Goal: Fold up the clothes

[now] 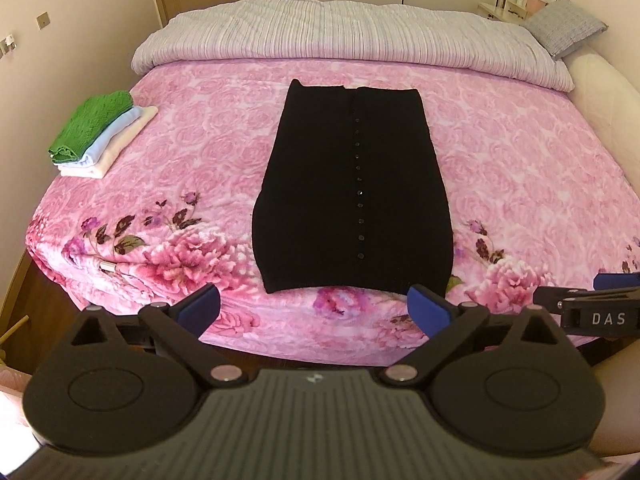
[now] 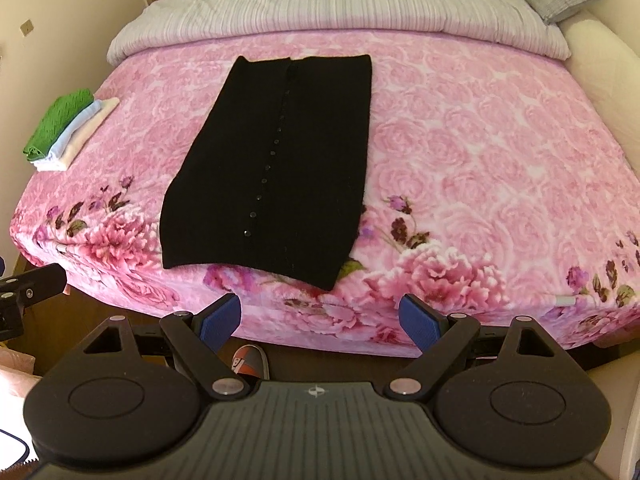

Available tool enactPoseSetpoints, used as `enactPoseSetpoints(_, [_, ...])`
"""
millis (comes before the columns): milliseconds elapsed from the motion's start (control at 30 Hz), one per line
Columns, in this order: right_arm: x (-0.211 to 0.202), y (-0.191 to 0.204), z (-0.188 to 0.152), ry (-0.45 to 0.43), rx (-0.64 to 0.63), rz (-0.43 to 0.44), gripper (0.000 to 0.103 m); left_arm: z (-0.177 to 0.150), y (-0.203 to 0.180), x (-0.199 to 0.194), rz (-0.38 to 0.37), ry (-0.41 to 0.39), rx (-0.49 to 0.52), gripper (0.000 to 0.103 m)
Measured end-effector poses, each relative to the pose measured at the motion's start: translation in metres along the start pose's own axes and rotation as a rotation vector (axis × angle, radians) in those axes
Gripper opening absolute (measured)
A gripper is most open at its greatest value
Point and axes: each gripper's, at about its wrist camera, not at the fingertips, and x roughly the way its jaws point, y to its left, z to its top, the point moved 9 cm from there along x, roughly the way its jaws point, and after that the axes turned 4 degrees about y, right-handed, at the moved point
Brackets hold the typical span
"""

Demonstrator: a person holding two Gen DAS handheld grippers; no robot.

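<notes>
Long black knit garment (image 1: 352, 192), plush rose blanket (image 1: 520, 168)

The black cardigan (image 1: 352, 184) is matt knit cloth with small glossy buttons (image 1: 359, 192) down its middle. The pink floral blanket (image 1: 520, 168) looks plush and fleecy. The striped grey duvet (image 1: 340, 28) is crinkled cloth. The green top (image 1: 92, 124) is open, rough knit. The fingers (image 2: 420, 322) carry textured blue pads on matt black plastic
</notes>
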Motion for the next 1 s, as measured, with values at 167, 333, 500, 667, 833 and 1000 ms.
enactPoseSetpoints(167, [-0.003,-0.002,-0.005,-0.001,-0.001,-0.003,0.088,-0.003,-0.001,-0.003,-0.001,-0.003,0.006,0.099])
enactPoseSetpoints(333, [-0.008,-0.003,-0.007,-0.007,-0.005,-0.008,0.088,-0.004,-0.004,-0.006,-0.003,-0.010,0.008,0.099])
enactPoseSetpoints(500, [-0.011,-0.004,-0.005,-0.017,-0.010,-0.015,0.088,-0.003,-0.003,-0.007,-0.003,-0.017,0.006,0.101])
enactPoseSetpoints(667, [-0.014,-0.004,-0.004,-0.024,-0.019,-0.016,0.088,-0.003,-0.002,-0.005,-0.003,-0.014,0.003,0.101])
enactPoseSetpoints(833, [-0.010,-0.005,-0.003,-0.016,-0.023,-0.018,0.088,-0.003,-0.002,0.000,-0.005,-0.004,-0.001,0.101])
enactPoseSetpoints(1000, [-0.001,-0.006,0.004,-0.003,-0.015,-0.024,0.088,0.004,0.003,0.013,-0.008,0.014,-0.005,0.101])
